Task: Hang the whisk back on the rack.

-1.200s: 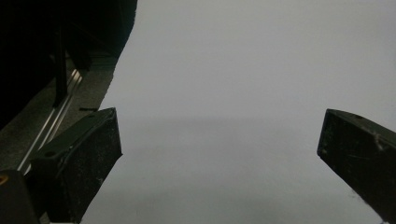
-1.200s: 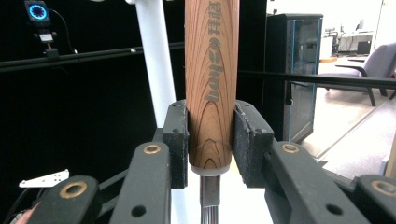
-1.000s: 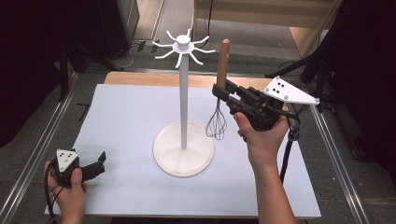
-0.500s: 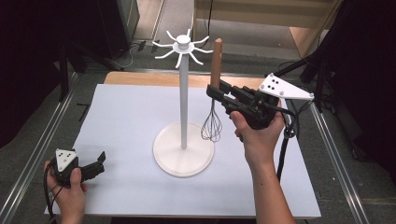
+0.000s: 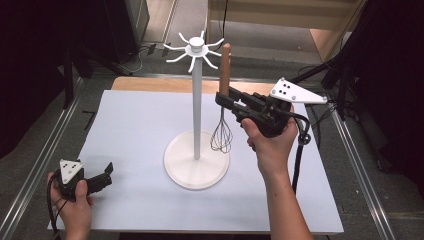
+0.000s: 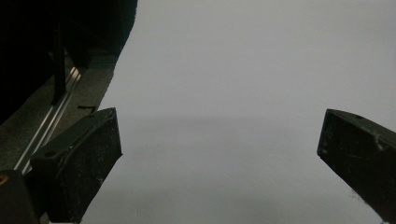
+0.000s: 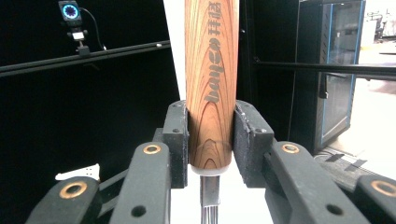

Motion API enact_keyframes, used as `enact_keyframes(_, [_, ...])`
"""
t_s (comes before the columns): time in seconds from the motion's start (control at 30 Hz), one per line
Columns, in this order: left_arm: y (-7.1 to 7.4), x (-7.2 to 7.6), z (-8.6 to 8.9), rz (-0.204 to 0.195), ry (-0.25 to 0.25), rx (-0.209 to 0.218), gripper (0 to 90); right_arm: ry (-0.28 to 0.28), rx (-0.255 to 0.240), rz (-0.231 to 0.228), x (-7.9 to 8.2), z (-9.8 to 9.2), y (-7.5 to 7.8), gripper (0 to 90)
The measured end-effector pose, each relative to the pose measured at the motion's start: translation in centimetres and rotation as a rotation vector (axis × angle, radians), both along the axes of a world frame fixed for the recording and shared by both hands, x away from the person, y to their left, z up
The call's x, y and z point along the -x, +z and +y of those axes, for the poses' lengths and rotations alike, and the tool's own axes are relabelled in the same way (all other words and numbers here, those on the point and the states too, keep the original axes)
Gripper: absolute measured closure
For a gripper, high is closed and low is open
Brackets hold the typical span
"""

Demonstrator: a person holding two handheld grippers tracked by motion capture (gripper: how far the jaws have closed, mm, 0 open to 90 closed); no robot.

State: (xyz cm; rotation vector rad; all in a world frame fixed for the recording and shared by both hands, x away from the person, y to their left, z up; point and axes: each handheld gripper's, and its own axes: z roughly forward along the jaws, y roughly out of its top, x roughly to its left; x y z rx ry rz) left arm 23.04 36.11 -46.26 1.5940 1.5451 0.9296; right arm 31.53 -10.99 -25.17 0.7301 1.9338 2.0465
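Observation:
A whisk with a wooden handle and a wire head hangs upright just right of the white hook stand. My right gripper is shut on the lower part of that handle, both pads pressed on the wood. The wire head is above the stand's round base. The handle's top is level with the stand's ring of hooks. My left gripper rests low at the table's front left, open, with nothing between its fingers.
The white table sheet spreads under the stand. Metal rails run along both sides of the table. A black cable trails from the right gripper. Dark equipment and a wooden shelf stand behind the table.
The right gripper has carried the whisk leftward toward the stand's pole, and the handle has gone from tilted to upright. The left gripper has stayed still.

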Motion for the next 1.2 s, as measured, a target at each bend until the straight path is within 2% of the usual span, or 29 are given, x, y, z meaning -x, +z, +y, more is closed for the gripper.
enact_keyframes(0.33, [0.0, 0.0, 0.0, -0.001, -0.002, -0.002, 0.2, 0.025, -0.002, -0.007, -0.4, 0.2, -0.3, 70.1])
enact_keyframes(0.5, [0.0, 0.0, 0.0, -0.003, -0.001, -0.006, 0.2, 0.032, 0.032, -0.020, -0.8, 0.8, -0.7, 70.0])
enact_keyframes(0.57, [0.0, 0.0, 0.0, -0.003, -0.003, -0.006, 0.2, 0.037, 0.022, -0.028, -0.8, 0.8, -0.9, 70.0])
enact_keyframes(0.77, [0.0, 0.0, 0.0, -0.001, -0.002, -0.002, 0.2, 0.019, 0.018, -0.042, -0.8, 0.7, -1.1, 69.5])
enact_keyframes(0.83, [0.0, 0.0, 0.1, 0.002, -0.002, 0.005, 0.2, -0.009, 0.035, -0.046, -0.8, 0.7, -0.9, 68.1])
enact_keyframes(1.0, [0.0, 0.0, 0.1, 0.001, -0.003, 0.005, 0.2, -0.034, 0.051, -0.039, -0.6, 0.6, -1.0, 59.6])
enact_keyframes(1.1, [0.0, 0.0, 0.1, 0.002, -0.003, 0.004, 0.2, -0.057, 0.041, -0.025, -0.6, 0.2, -1.7, 45.1])
enact_keyframes(1.17, [0.0, 0.0, 0.0, 0.002, -0.002, 0.004, 0.2, -0.101, 0.053, -0.019, -0.5, 0.1, -2.2, 37.5])
enact_keyframes(1.2, [0.0, 0.0, 0.0, 0.002, -0.002, 0.003, 0.2, -0.101, 0.053, -0.019, -0.5, 0.1, -2.2, 37.5])
